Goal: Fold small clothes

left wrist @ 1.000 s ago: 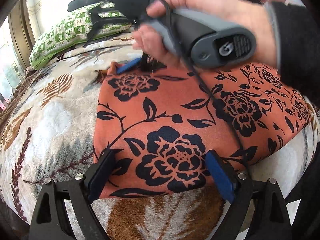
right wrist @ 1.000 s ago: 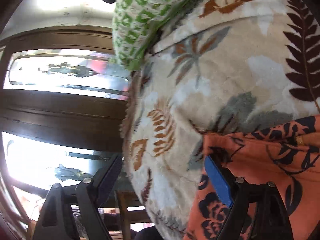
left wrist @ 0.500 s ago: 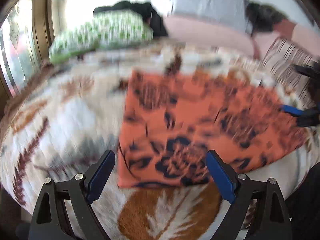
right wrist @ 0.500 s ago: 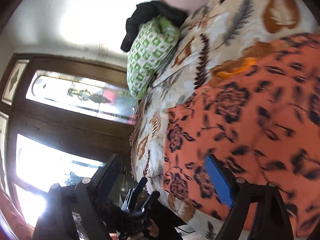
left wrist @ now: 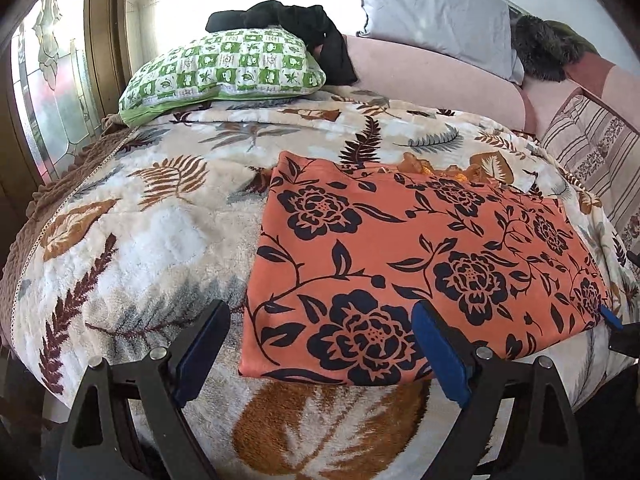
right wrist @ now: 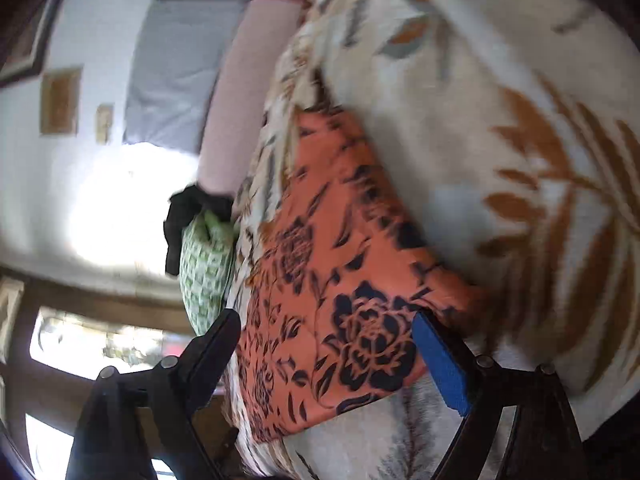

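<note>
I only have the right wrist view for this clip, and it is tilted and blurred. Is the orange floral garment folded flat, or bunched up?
Observer: Flat. In the left wrist view the orange floral garment lies as a neat rectangle on the leaf-print blanket.
Operator: Is the left gripper holding it?
Observer: No. The left gripper is open over the garment's near edge, pads clear of the cloth.
Operator: Anything lying behind the garment?
Observer: A crumpled bit of orange-gold fabric shows at its far edge.
Operator: What sits on the green checked pillow?
Observer: A black garment is draped over the green checked pillow.
</note>
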{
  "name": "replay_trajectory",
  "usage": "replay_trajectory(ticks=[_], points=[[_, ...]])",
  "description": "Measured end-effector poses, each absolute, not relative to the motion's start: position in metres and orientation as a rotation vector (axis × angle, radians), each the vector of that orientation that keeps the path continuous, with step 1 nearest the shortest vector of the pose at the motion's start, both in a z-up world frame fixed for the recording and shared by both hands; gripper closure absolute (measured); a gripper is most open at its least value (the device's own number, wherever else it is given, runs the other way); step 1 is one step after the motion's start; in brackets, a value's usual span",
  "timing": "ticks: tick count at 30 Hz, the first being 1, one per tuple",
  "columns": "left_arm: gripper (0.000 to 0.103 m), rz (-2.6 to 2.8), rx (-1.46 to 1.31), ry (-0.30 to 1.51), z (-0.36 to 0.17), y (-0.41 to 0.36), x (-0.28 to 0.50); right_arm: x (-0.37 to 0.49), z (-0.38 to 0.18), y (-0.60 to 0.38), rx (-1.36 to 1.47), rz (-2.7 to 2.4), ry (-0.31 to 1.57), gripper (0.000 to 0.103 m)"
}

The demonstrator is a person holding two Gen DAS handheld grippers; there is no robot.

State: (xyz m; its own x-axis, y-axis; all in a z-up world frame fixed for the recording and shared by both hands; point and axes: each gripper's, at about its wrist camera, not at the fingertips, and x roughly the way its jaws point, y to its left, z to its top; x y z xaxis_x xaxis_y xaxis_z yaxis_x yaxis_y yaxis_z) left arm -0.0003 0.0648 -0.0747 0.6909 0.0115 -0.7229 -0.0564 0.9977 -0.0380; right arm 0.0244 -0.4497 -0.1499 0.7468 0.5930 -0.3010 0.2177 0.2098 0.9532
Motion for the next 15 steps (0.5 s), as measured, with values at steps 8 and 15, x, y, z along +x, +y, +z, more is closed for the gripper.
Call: replay_trajectory(ticks=[8,15], points=[[0.011,0.008,-0.059,0.789,-0.060,0.051,0.008,0.028,-0.137,-0.454,1.295,0.249,0.772,0.012],[0.011,-0.031,-0.033,0.803,-0.064,0.037,0.021,0.086,-0.074,-0.479,1.080,0.327,0.724,0.011]])
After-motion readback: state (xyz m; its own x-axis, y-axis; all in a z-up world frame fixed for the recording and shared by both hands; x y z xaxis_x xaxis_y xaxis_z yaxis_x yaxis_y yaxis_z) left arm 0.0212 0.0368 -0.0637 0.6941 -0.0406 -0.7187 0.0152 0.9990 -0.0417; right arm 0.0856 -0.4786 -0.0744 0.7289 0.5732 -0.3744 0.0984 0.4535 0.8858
